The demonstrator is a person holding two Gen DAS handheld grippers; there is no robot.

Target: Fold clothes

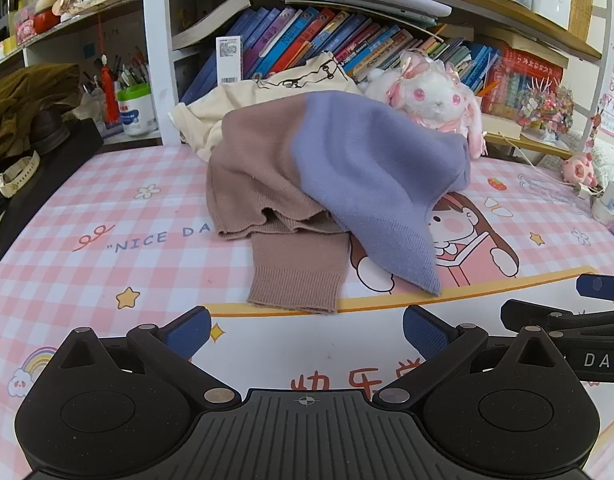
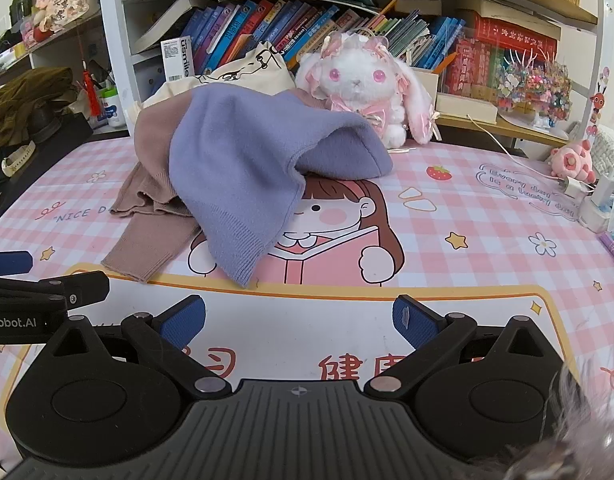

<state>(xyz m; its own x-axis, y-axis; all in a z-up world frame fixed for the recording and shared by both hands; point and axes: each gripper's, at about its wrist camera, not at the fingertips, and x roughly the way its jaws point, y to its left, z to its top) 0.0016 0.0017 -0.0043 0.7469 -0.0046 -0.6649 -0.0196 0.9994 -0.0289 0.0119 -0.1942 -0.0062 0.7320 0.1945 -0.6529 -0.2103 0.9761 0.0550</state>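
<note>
Both grippers are hovering with fingers spread wide and nothing between them: the left gripper [image 1: 307, 330] and the right gripper [image 2: 299, 320] are sitting side by side, low over the near edge of the desk mat [image 1: 107, 216], each short of the garment. A two-tone knit sweater [image 1: 327, 176], brown on one half and lavender on the other, is lying in a rumpled heap in the middle of the mat, one brown sleeve and one lavender sleeve trailing toward the grippers, their cuffs resting flat on the printed surface. Behind it, a cream cloth bag [image 1: 275, 92] is slumping against the sweater's back, and a white plush rabbit [image 1: 435, 100] in pink ribbons is sitting just beside it. The mat is showing pink checks, stars and a cartoon girl reading. A bookshelf [image 1: 347, 36] packed with leaning books is filling the background, with a pen holder [image 1: 135, 108] to the left.

The right wrist view is taking in a strawberry print [image 2: 439, 172], a pink plush toy [image 2: 575, 160] and a white charger with cable at the mat's far right, plus a tuft of fur at its own lower corner. The left wrist view is showing more of the olive garment [image 1: 23, 96] and a watch [image 1: 17, 176] at the left.
</note>
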